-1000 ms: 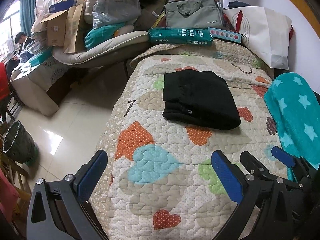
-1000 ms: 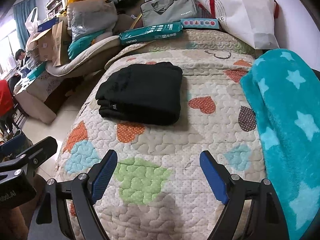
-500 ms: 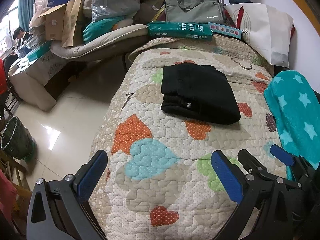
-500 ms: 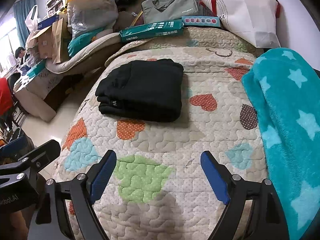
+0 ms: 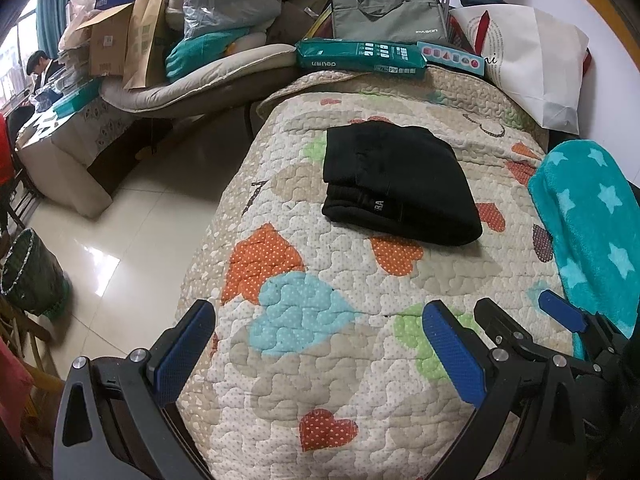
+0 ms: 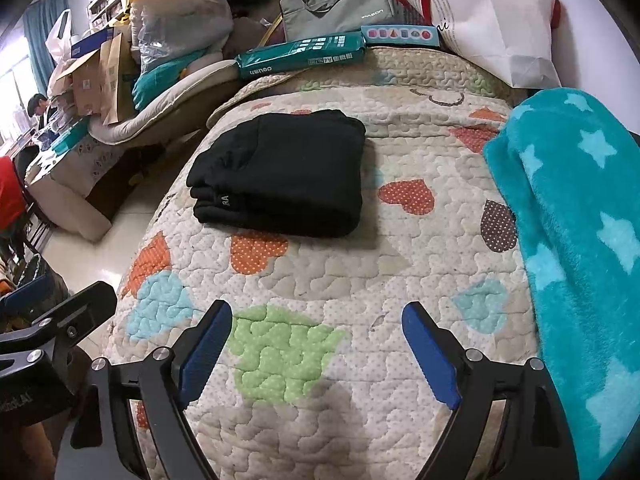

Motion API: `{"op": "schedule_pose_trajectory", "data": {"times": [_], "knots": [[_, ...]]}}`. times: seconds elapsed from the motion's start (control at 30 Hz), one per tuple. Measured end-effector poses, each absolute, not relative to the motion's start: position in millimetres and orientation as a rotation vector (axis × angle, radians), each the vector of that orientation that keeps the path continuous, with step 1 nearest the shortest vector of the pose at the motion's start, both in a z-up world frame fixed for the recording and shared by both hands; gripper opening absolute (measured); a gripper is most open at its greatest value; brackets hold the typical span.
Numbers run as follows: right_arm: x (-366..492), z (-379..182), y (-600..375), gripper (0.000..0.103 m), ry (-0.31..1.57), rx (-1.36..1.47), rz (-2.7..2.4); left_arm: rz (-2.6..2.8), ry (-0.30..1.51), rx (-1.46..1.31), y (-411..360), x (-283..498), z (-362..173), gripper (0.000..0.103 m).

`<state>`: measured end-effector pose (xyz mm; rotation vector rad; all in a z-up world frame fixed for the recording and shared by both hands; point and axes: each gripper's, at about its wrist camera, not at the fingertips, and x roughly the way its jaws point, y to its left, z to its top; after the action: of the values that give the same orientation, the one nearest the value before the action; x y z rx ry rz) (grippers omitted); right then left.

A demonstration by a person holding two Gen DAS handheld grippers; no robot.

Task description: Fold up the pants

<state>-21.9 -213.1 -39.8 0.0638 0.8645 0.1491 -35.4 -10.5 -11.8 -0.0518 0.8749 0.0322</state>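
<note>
From my left gripper (image 5: 320, 344) I see the black pants (image 5: 396, 184) lying folded into a compact stack on the quilt (image 5: 320, 380), well ahead of the spread fingers and a little to their right; nothing is between the blue pads, which stand wide apart over the heart-patterned fabric. My right gripper (image 6: 316, 344) is just as wide and just as empty, and from its camera the pants (image 6: 280, 172) sit well ahead and to the left of its centre line, the layered folded edge with a small white label facing me. Neither claw touches the garment. In the left view the right gripper's fingers (image 5: 560, 316) show at the lower right, just beside my own right pad. The quilt is cream with orange, blue, green and red hearts and covers a bed. A teal star blanket (image 6: 572, 240) lies along the bed's right side, apart from the pants. At the head end I see a green flat package (image 5: 360, 58), a grey laptop bag (image 5: 388, 14) and a white paper bag (image 5: 532, 64). To the left, off the bed, is a shiny tiled floor (image 5: 132, 216), a dark waste basket (image 5: 30, 272), and piles of cardboard boxes (image 5: 112, 48) and bedding, with a person (image 5: 40, 70) seated far off.
</note>
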Motion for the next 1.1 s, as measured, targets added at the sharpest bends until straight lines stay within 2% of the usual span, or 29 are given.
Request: {"op": "schedule_pose_trajectory", "data": {"times": [1.1], "knots": [[-20.6, -43.6, -211.7, 0.091, 0.883, 0.055, 0.137, 0.031, 0.905, -0.070, -9.7, -36.6, -15.5, 0.103]]}}
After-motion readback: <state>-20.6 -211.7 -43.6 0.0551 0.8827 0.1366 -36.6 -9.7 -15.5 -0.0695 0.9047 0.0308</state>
